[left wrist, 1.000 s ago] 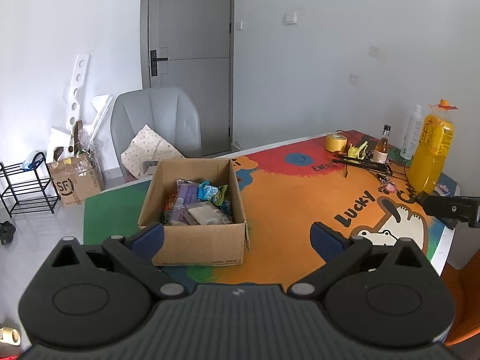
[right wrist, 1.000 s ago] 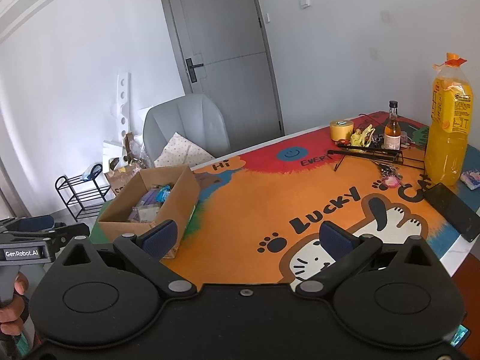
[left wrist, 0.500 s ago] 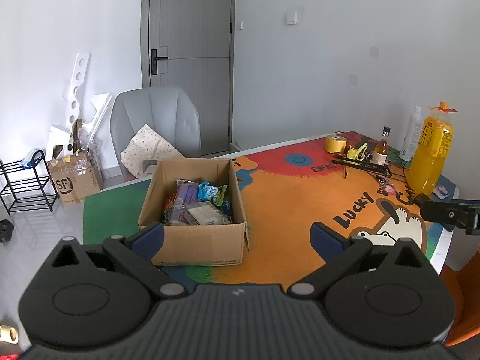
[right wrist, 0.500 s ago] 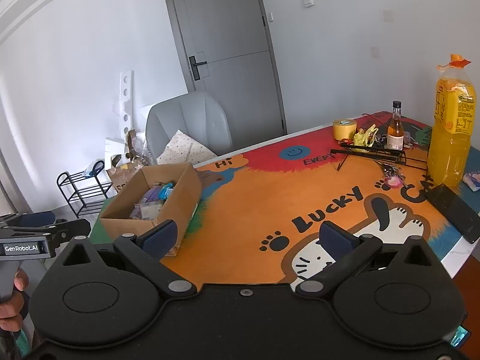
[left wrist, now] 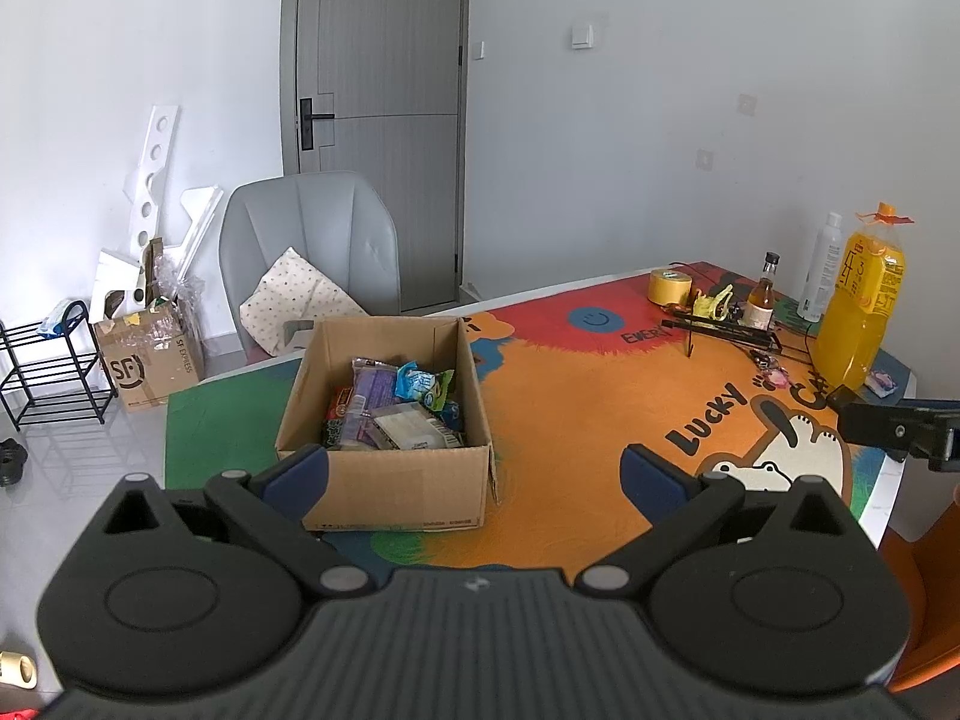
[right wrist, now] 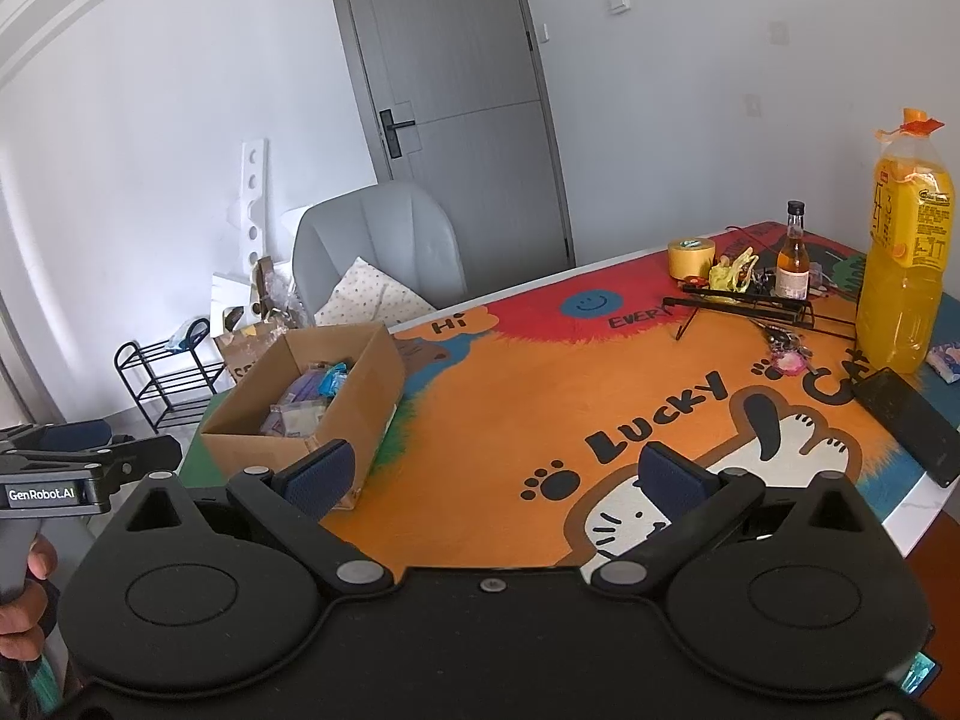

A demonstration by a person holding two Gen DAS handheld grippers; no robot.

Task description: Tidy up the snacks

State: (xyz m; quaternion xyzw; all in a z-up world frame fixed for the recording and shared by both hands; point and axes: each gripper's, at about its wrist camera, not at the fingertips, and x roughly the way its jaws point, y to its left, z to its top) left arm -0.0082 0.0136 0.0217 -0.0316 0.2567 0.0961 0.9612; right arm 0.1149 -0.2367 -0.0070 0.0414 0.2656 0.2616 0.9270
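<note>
An open cardboard box stands on the left part of the colourful table mat. Several wrapped snacks lie inside it, purple, blue and white packets among them. My left gripper hovers open just in front of the box, nothing between its fingers. In the right wrist view the box sits to the left, and my right gripper hangs open and empty above the mat's cat picture. The left gripper's body shows at that view's left edge, held by a hand.
At the table's far right stand a large orange drink bottle, a small brown bottle, a yellow tape roll, a black wire stand and a dark phone. A grey chair stands behind the table; a floor box and rack are left.
Both grippers have drawn back and up a little, so the box and table look slightly farther away. Both stay open and nothing on the table has moved.
</note>
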